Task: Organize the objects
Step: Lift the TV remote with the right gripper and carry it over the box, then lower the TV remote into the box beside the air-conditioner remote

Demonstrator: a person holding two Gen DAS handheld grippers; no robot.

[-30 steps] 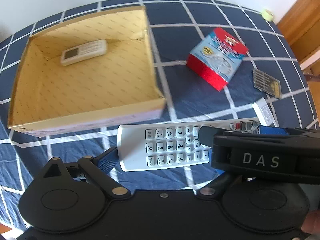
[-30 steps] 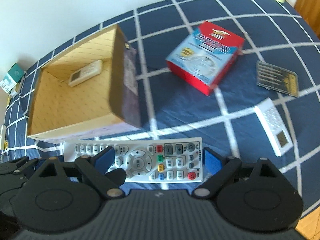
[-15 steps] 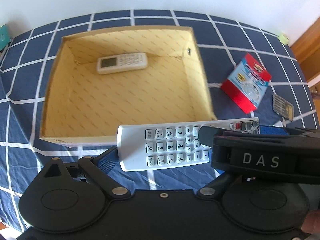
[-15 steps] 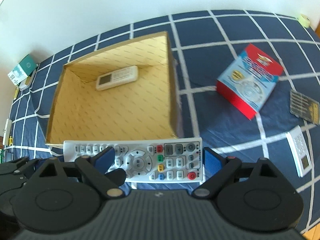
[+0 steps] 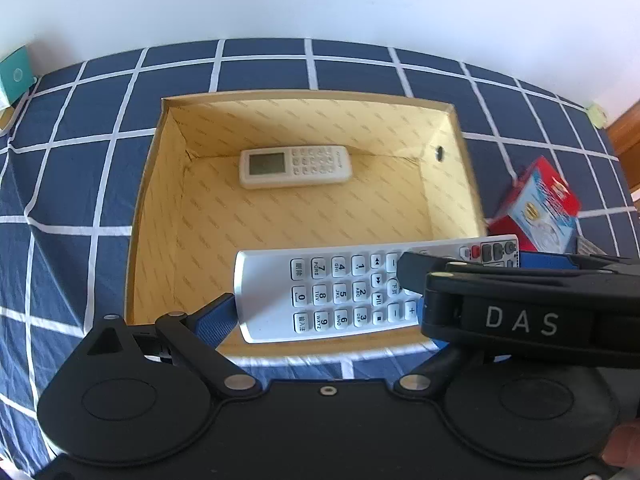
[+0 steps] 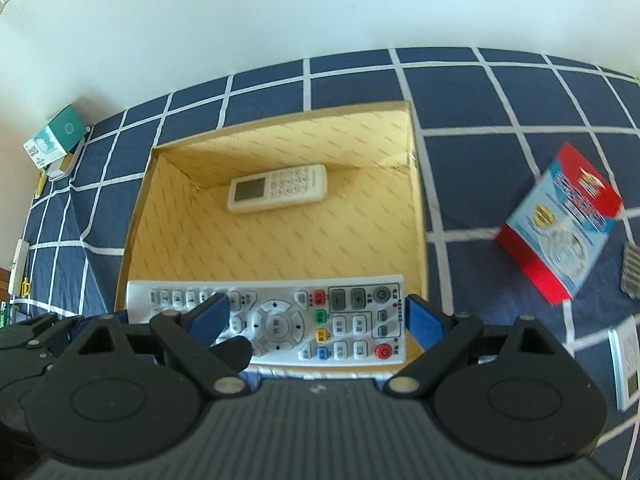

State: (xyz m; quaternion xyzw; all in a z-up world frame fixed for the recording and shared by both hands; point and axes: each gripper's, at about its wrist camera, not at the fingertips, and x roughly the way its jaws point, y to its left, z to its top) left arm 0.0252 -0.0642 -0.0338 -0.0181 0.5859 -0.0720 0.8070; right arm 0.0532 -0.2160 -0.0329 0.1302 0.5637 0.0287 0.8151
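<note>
A long white remote hangs level between my two grippers, over the near rim of the open cardboard box. My left gripper has its jaws wide, its left blue pad against the remote's number-key end. My right gripper is also wide, its right blue pad against the power-button end; its body hides the left gripper's other finger. A smaller white remote lies inside the box by the far wall.
A red and blue carton lies on the blue checked cloth right of the box. Further right are a white device with a screen and a dark card. A teal box sits at the far left.
Both grippers have carried the long remote leftward, from the cloth right of the box to above the box's near rim. Their hold on it looks the same.
</note>
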